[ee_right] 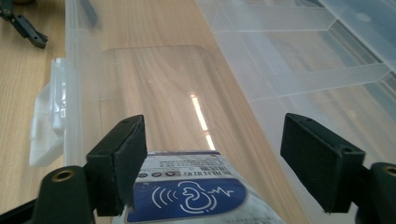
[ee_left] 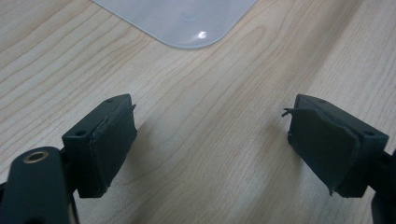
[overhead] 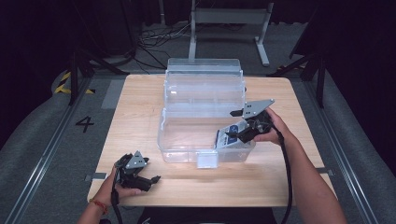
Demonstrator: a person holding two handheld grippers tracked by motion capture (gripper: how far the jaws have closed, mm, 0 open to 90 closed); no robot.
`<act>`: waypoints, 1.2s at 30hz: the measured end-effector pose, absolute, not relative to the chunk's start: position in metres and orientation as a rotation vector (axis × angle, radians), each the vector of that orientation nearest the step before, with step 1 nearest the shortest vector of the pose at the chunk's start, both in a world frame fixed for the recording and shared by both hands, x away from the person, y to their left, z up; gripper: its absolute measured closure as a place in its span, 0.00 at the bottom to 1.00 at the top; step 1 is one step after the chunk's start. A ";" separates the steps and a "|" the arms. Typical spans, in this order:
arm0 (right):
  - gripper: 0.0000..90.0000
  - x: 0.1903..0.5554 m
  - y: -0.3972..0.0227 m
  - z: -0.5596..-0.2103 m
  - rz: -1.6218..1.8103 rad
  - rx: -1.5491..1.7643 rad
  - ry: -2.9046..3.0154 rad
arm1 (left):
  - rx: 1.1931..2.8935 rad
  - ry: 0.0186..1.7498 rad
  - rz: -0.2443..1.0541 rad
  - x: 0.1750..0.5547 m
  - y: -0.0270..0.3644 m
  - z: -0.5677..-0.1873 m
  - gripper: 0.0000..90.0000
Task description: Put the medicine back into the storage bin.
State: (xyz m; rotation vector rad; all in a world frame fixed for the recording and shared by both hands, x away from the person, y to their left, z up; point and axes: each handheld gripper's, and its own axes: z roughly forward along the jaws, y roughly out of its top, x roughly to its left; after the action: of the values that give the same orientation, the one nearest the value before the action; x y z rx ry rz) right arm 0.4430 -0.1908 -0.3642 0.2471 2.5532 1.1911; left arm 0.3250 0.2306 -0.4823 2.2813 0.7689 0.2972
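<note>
A clear plastic box (overhead: 184,140) stands open in the middle of the wooden table, its lid (overhead: 204,81) laid back behind it. My right gripper (overhead: 233,124) reaches into the box's right end, over a flat packet with a blue and white label (overhead: 229,138). In the right gripper view the packet (ee_right: 191,196) lies between the jaws of my right gripper (ee_right: 215,140); the left pad (ee_right: 126,163) is against its edge and the right pad stands off with a gap. My left gripper (overhead: 152,179) rests open on the table at the front left, nothing between its jaws (ee_left: 210,126).
A white latch (overhead: 207,160) hangs on the box's front wall. The lid's divided compartments (ee_right: 299,51) lie beyond the box floor (ee_right: 159,79). A rounded clear corner of the box (ee_left: 187,18) sits ahead of the left gripper. Bare wood runs along the table's front edge.
</note>
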 end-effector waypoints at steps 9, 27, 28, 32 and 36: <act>0.24 0.429 -0.220 -0.349 1.054 0.377 2.490 | 2.283 0.772 0.298 0.325 0.231 -0.482 0.17; 0.26 0.439 -0.224 -0.371 0.763 0.555 2.431 | 2.334 0.817 0.297 0.321 0.220 -0.473 0.26; 0.26 0.440 -0.223 -0.371 0.750 0.566 2.437 | 2.340 0.802 0.320 0.320 0.218 -0.471 0.27; 0.26 0.444 -0.222 -0.368 0.757 0.593 2.427 | 2.276 0.748 0.349 0.314 0.213 -0.456 0.27; 0.26 0.451 -0.228 -0.359 0.892 0.635 2.445 | 2.219 0.743 0.382 0.313 0.213 -0.434 0.31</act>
State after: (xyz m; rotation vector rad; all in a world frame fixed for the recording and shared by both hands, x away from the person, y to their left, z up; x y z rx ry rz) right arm 0.4507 -0.2281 -0.3590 0.6347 2.4453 0.8919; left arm 0.3133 0.2126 -0.4339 2.2187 0.7433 0.3817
